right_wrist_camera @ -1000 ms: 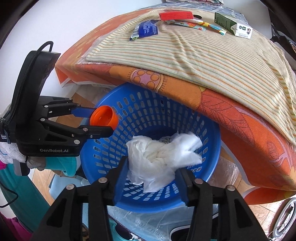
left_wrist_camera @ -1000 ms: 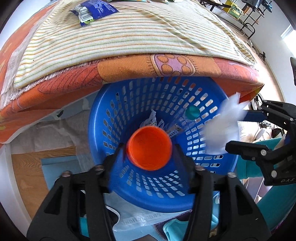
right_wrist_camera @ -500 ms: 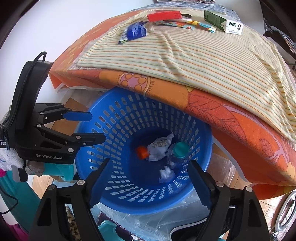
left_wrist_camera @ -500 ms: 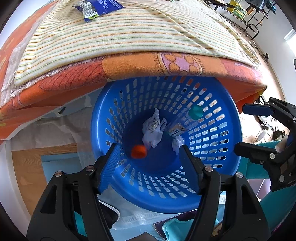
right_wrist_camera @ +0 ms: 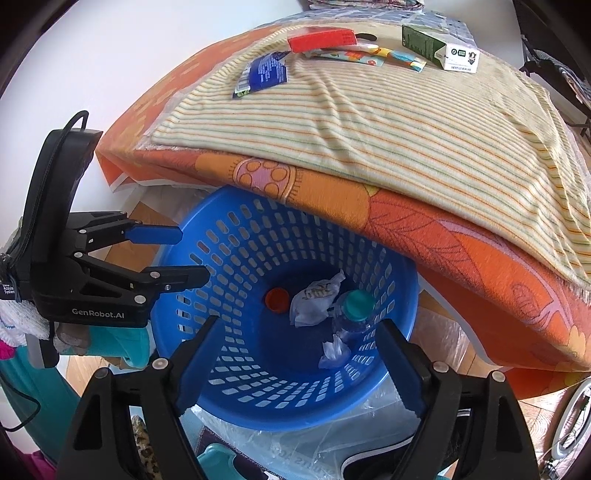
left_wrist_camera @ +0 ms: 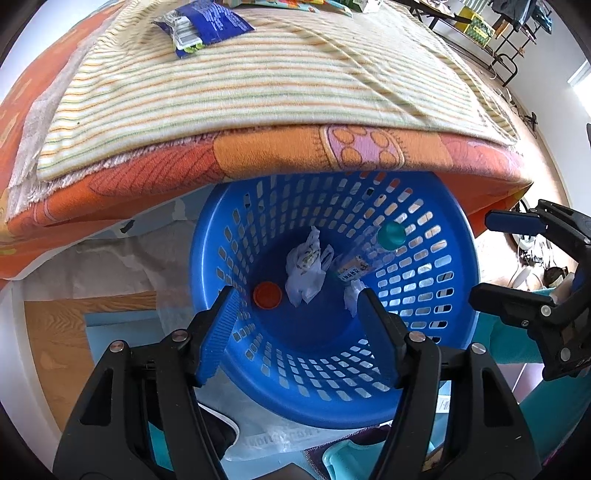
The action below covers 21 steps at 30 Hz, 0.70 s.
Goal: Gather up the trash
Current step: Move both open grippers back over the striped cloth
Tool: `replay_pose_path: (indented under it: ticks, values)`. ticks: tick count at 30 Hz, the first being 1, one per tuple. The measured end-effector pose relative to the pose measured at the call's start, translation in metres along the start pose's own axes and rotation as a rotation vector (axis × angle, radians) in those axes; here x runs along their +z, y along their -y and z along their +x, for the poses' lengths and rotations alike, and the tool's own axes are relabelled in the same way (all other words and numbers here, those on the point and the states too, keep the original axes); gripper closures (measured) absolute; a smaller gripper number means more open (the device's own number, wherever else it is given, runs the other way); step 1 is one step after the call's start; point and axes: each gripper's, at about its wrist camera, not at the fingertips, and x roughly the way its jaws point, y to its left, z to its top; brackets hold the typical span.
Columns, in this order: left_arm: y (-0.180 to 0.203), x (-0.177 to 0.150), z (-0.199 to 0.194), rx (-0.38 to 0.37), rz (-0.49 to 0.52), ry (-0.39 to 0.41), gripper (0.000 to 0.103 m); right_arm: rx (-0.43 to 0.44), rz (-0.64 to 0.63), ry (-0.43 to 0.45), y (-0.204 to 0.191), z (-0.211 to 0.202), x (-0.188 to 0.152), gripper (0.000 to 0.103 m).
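Blue basket (left_wrist_camera: 436, 343) holds one orange cap (left_wrist_camera: 267, 295), one bottle (right_wrist_camera: 352, 314), two wads; both grippers' fingers released.

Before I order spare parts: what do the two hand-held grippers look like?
Both are alike: black plastic frames with silver screws and blue ribbed finger pads. The left hand-held gripper has a tall black housing printed "GenRobot.AI" in white, with a black cable looping from its top. The right hand-held gripper shows the same black arms and blue pads.

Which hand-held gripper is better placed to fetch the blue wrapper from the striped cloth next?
Probably the left hand-held gripper: both are open, empty and above the blue basket, but the blue wrapper lies toward the left end of the striped cloth.
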Motion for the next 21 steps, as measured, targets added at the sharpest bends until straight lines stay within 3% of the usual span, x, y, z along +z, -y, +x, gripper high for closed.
replay_pose_path:
  ticks: [9, 21]
  values:
    - [-0.004, 0.02, -0.022, -0.008, -0.018, 0.058, 0.035, 0.015, 0.037, 0.058, 0.008, -0.016, 0.016, 0.017]
    - [-0.024, 0.077, -0.055, -0.009, -0.104, 0.159, 0.034, 0.018, 0.097, 0.191, 0.029, -0.055, 0.063, 0.014]
